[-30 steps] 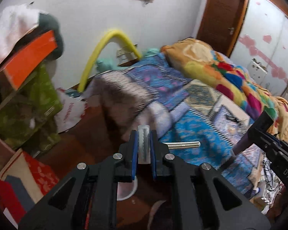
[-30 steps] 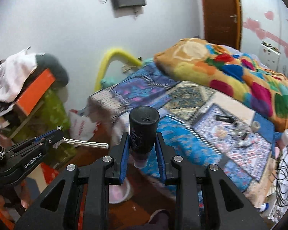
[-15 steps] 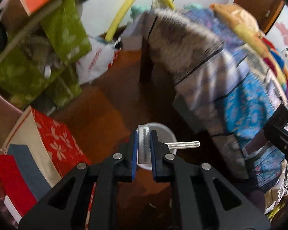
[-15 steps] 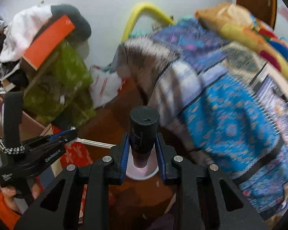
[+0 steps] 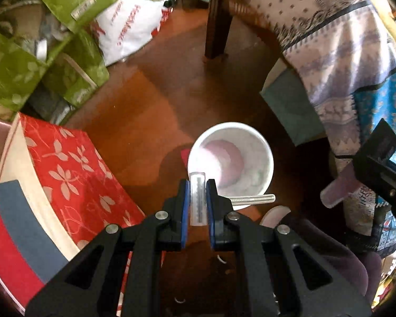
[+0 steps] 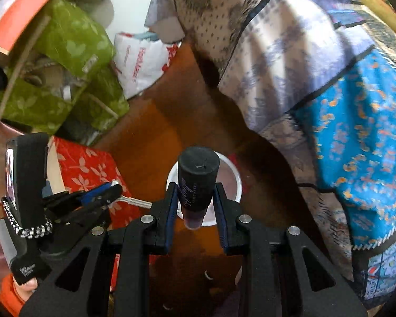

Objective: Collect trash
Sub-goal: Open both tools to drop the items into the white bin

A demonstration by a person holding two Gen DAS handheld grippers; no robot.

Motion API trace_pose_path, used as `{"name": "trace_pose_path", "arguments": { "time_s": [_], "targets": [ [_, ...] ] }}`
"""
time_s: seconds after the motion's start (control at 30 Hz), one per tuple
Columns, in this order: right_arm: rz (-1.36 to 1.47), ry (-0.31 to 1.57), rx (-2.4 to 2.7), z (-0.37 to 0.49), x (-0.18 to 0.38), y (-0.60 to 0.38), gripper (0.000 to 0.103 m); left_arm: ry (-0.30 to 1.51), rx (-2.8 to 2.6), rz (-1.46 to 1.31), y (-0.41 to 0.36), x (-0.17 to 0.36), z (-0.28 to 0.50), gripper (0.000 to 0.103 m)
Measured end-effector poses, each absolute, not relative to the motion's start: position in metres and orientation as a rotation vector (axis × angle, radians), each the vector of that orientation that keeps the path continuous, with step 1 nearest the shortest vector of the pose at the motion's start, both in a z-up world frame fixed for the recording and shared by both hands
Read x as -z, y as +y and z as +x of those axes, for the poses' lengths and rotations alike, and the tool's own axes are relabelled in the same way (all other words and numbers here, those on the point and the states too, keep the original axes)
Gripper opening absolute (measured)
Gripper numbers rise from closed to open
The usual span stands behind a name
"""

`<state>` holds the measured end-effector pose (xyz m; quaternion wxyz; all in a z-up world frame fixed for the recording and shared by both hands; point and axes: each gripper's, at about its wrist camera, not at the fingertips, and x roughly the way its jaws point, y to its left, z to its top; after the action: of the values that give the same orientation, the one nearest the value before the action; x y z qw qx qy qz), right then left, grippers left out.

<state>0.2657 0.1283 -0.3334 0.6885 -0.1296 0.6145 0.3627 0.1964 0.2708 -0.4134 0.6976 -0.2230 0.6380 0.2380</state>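
Note:
My left gripper [image 5: 197, 200] is shut on a silver disposable razor [image 5: 198, 198], its handle [image 5: 252, 199] sticking out to the right. It hovers over the near rim of a white round bin [image 5: 264, 148] on the brown floor. My right gripper [image 6: 195, 198] is shut on a black-capped cosmetic tube [image 6: 196, 182], held upright above the same bin [image 6: 239, 182]. The left gripper [image 6: 103, 194] with the razor handle shows at left in the right wrist view. The right gripper's tube [image 5: 339, 194] shows at right in the left wrist view.
A red floral box [image 5: 74, 174] lies left of the bin. Green bags [image 5: 26, 60] and a white plastic bag [image 5: 130, 29] sit at the back left. A bed's patterned cover [image 6: 316, 79] hangs at right, with a dark wooden leg [image 5: 217, 18] and a teal box [image 5: 293, 105].
Both grippers have tilted down from the bed toward the floor and moved over the white bin, still holding the razor and the tube.

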Motion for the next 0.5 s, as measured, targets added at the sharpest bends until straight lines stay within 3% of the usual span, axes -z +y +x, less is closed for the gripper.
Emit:
{"name": "trace_pose_path", "arguments": {
  "time_s": [0.2, 0.27, 0.37, 0.5],
  "targets": [
    [-0.322, 1.404, -0.862, 0.266, 0.345, 0.139, 0.025, 1.448, -0.504, -0.530, 0.268, 0.431, 0.206, 0.012],
    [-0.344, 1.399, -0.868, 0.266, 0.345, 0.138, 0.025, 1.461, -0.484, -0.534, 0.265, 0.433, 0.208, 0.015],
    [-0.375, 1.393, -0.876, 0.265, 0.342, 0.138, 0.028, 1.470, -0.485, -0.511, 0.261, 0.432, 0.209, 0.030],
    [-0.382, 1.364, -0.884, 0.262, 0.332, 0.131, 0.029, 1.451, -0.493, -0.526, 0.260, 0.422, 0.204, 0.032]
  ]
}}
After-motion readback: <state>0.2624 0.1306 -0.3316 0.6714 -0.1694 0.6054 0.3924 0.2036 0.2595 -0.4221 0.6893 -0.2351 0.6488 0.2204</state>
